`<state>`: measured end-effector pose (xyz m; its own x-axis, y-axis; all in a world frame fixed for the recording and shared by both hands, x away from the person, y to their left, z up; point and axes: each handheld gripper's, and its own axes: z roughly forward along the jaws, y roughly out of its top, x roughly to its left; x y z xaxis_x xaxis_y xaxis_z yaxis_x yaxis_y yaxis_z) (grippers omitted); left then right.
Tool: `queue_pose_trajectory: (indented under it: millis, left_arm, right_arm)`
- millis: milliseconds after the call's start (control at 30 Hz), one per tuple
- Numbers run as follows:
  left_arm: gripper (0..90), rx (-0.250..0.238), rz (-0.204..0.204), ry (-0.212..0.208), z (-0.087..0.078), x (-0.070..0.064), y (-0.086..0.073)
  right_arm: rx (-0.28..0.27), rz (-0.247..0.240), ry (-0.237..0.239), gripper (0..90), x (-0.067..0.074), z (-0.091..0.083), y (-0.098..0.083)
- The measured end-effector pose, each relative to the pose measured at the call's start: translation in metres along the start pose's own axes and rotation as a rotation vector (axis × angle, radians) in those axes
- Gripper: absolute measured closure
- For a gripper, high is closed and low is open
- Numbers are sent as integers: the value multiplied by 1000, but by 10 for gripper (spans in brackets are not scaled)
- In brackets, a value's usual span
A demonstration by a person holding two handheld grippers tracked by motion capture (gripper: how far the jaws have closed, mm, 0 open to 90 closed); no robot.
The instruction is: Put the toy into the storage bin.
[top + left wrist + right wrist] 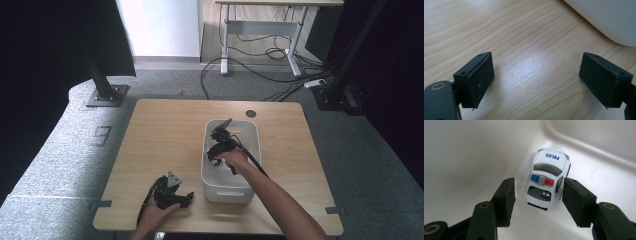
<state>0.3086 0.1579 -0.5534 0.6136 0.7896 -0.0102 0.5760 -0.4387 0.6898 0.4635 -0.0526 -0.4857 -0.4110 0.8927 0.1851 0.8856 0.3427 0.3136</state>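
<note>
Two fingers (505,200) flank police car (547,180).

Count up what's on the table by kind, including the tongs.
Toy police car: 1
White bin: 1
Tongs: 2, the left tongs and the right tongs
Total: 4

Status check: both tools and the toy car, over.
Right tool open, straddling police car inside white bin. Left tool open, over bare table. Nothing in the way.

Wooden table (165,145), grey carpet (60,150), cables (260,75) beyond.
</note>
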Motion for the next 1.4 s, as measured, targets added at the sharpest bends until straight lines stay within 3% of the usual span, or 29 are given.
queue_pose_trajectory:
  millis: [233,700,1167,1400]
  left_arm:
    - [127,0,2,1,0,0,0]
    - [127,0,1,0,0,0,0]
    - [128,2,-1,0,0,0,0]
    - [127,2,-1,0,0,0,0]
  right_arm:
    - [-104,-55,-33,409,-1,-26,-6]
    - [-335,-141,-44,378,0,-83,-30]
    - [-489,-186,-21,365,-18,-119,-63]
    - [-581,-196,-16,360,-34,-140,-86]
